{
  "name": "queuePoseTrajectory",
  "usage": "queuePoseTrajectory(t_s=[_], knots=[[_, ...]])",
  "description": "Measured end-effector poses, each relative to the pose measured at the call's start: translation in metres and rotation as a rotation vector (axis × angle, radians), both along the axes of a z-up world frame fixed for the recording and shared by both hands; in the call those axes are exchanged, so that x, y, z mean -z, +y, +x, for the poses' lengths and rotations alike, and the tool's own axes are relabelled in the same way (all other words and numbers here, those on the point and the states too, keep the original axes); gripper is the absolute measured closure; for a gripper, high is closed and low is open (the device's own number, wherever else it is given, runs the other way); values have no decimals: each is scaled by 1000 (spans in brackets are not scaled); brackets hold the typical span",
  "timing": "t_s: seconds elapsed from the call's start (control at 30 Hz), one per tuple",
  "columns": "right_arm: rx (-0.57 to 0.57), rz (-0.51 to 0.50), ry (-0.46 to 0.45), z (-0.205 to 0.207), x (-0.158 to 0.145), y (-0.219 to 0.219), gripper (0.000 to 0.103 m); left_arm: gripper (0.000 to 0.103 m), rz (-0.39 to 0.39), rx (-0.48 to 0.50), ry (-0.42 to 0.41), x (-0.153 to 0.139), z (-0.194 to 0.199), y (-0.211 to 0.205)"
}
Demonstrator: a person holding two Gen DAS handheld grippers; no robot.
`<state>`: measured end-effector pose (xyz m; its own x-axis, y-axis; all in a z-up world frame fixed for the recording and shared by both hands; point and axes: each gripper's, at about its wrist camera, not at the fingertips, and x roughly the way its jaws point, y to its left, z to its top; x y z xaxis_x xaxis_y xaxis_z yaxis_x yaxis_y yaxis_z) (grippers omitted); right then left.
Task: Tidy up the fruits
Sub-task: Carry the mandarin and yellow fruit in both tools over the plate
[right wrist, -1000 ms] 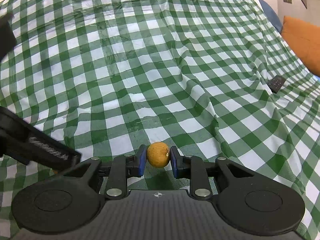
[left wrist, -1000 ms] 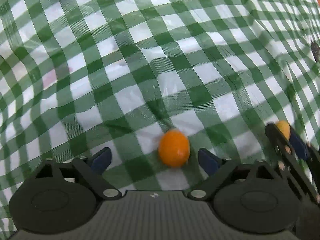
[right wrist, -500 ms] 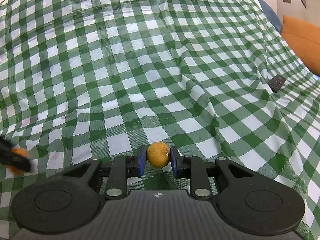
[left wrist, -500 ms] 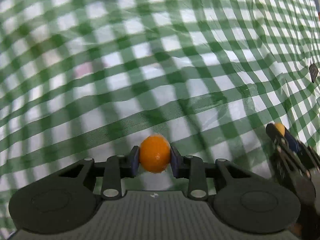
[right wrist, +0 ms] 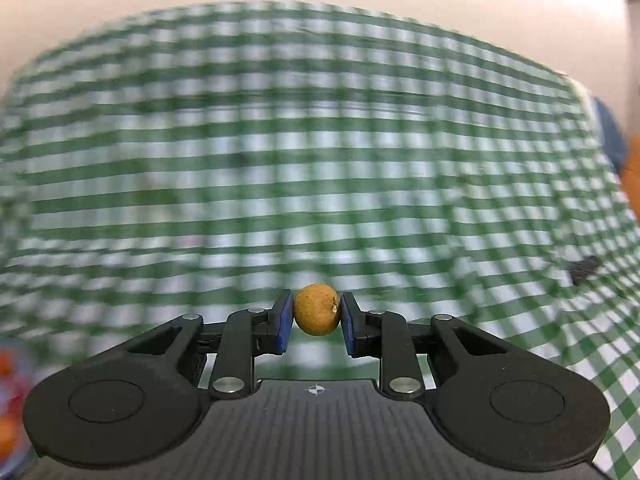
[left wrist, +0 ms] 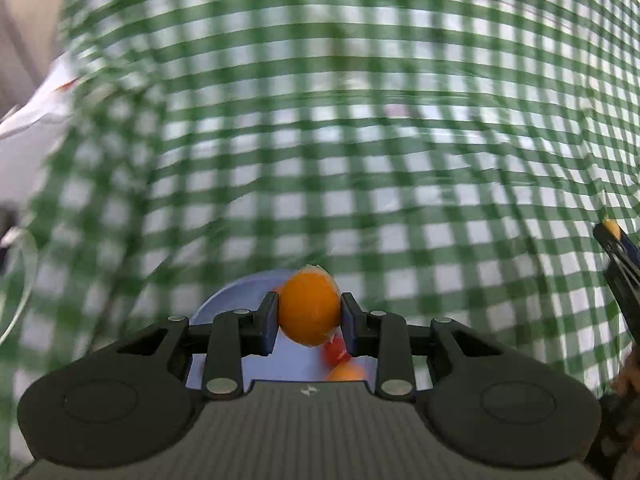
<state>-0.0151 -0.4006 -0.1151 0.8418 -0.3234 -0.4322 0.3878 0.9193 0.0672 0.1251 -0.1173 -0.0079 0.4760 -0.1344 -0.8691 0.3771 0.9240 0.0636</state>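
My left gripper [left wrist: 309, 320] is shut on a smooth orange fruit [left wrist: 309, 306] and holds it above a pale blue plate [left wrist: 236, 300]. On that plate, under the fingers, lie a small red fruit [left wrist: 334, 354] and another orange fruit [left wrist: 346, 374]. My right gripper [right wrist: 316, 322] is shut on a small rough brown-yellow fruit [right wrist: 316, 310], lifted above the green checked tablecloth [right wrist: 320, 160]. At the left wrist view's right edge the right gripper [left wrist: 614, 236] shows with its fruit at the tip. Both views are blurred.
A clear glass rim [left wrist: 22, 280] and white paper [left wrist: 36, 108] lie at the left of the left wrist view. A small dark object [right wrist: 584, 270] lies on the cloth at right. A blurred dish with orange and red fruit [right wrist: 10, 400] sits at the right wrist view's left edge.
My left gripper closed on the orange fruit, lifted it and carried it left to above the blue plate. My right gripper, still shut on the brown fruit, rose and tilted up.
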Motion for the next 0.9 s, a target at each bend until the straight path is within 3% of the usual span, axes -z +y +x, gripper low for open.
queuePoseTrajectory(t_s=[0.37, 0.57, 0.9], knots=[[-327, 111, 35, -68, -56, 121, 77, 68, -83, -123, 26, -11, -71, 101], [-400, 82, 44, -86, -72, 163, 77, 68, -122, -156, 9, -12, -88, 133], [-454, 41, 69, -95, -79, 193, 77, 68, -168, -200, 2, -11, -97, 164]])
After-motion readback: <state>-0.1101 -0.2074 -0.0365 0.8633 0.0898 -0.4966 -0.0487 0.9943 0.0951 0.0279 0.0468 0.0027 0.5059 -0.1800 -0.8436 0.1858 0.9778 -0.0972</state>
